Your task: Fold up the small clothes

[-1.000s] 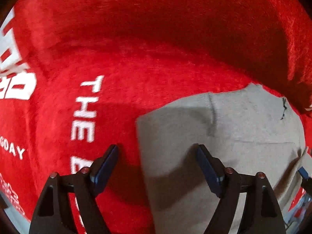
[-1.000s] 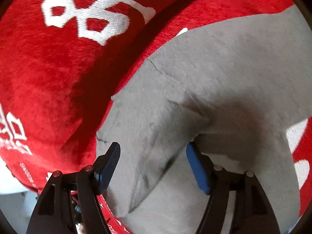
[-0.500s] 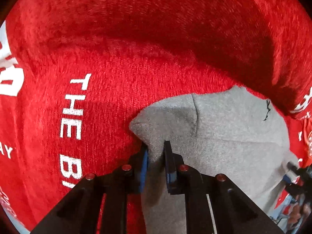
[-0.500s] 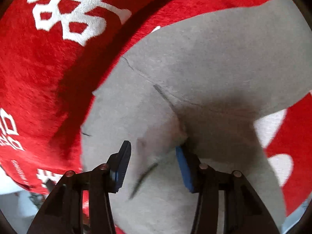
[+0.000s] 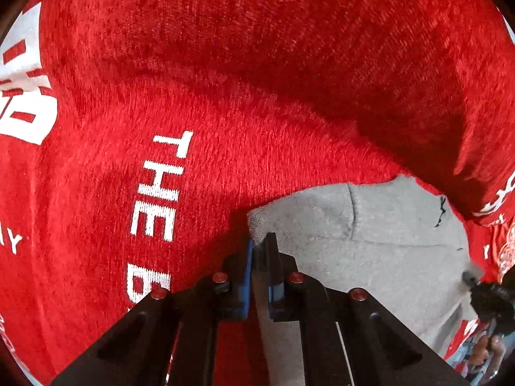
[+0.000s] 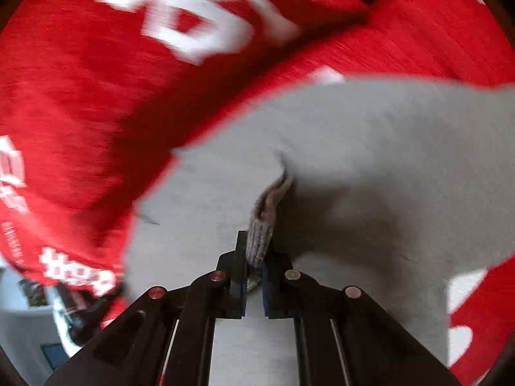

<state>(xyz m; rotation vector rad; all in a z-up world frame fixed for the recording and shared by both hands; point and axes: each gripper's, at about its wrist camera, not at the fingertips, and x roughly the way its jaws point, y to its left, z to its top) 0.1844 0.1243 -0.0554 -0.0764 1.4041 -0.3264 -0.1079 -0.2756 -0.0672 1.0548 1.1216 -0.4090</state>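
Note:
A small grey garment (image 5: 379, 244) lies on a red plush cloth (image 5: 225, 103) with white lettering. In the left wrist view my left gripper (image 5: 259, 244) is shut on the garment's near left corner, and the grey fabric bunches just past the blue pads. In the right wrist view the same grey garment (image 6: 370, 148) spreads across the middle. My right gripper (image 6: 256, 244) is shut on a ribbed grey edge that stands up in a pinched fold between the fingers. The other gripper shows small at the right edge of the left wrist view.
The red cloth (image 6: 80, 96) with large white characters covers the whole surface and rises in a fold at the back. A pale floor and dark objects (image 6: 80, 321) show past its lower left edge. A person's hand (image 5: 482, 350) is at the lower right.
Both grippers closed from wide open onto the grey garment: the left on its corner, the right on a ribbed edge. The pinched fabric now stands up between the fingers. The right view has shifted and blurred.

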